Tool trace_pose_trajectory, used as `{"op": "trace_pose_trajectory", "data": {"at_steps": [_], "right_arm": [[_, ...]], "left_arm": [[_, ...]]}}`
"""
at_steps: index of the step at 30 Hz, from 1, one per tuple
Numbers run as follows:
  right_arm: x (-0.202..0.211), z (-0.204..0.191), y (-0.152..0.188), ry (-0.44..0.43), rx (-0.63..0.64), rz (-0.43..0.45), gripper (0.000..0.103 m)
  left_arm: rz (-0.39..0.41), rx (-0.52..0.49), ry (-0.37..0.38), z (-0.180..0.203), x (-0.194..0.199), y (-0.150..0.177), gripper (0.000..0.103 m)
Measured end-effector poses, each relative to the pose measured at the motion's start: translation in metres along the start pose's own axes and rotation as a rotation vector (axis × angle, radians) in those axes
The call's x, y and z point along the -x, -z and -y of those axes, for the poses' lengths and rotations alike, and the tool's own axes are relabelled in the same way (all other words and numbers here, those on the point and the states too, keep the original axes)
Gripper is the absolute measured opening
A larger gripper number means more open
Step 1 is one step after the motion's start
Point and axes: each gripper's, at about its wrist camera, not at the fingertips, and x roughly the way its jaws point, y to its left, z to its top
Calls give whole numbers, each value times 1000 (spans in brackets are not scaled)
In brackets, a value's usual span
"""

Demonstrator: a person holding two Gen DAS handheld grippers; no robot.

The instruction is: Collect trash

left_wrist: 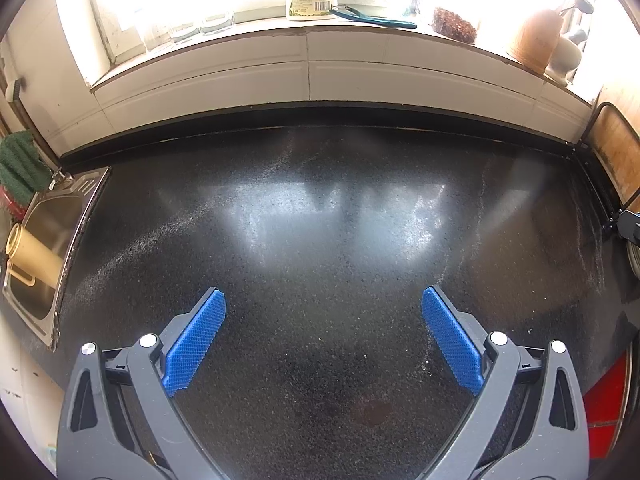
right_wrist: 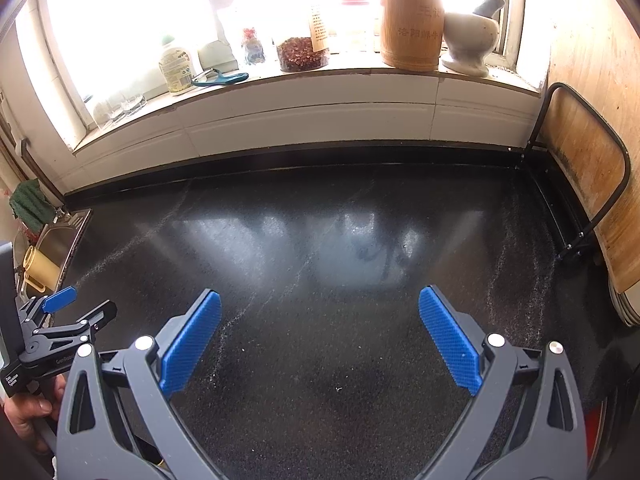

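Trash-wise, only tiny white crumbs (right_wrist: 339, 389) dot my speckled black stone tabletop (left_wrist: 320, 240); both my left gripper (left_wrist: 324, 304) and right gripper (right_wrist: 320, 304) hover, jaws wide apart, holding nothing.

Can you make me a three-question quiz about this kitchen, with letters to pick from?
1. Where is the wooden utensil holder?
A. in the sink
B. on the windowsill
C. on the countertop

2. What colour are the pads on the jaws?
A. blue
B. red
C. yellow

3. How are the right gripper jaws?
A. shut on a bottle
B. shut on nothing
C. open with nothing between them

Answers:
1. B, it stands on the windowsill beside the white mortar.
2. A, both pads are bright blue.
3. C, only bare dark countertop shows between them.
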Motion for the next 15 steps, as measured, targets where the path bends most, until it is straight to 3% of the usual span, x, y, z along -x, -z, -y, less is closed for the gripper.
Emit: {"op": "trace_pose_trajectory", "data": {"at_steps": [15], "right_arm": [[0, 1, 1, -4, 1, -1, 96]], "left_arm": [[1, -6, -7, 2, 1, -2, 96]]}}
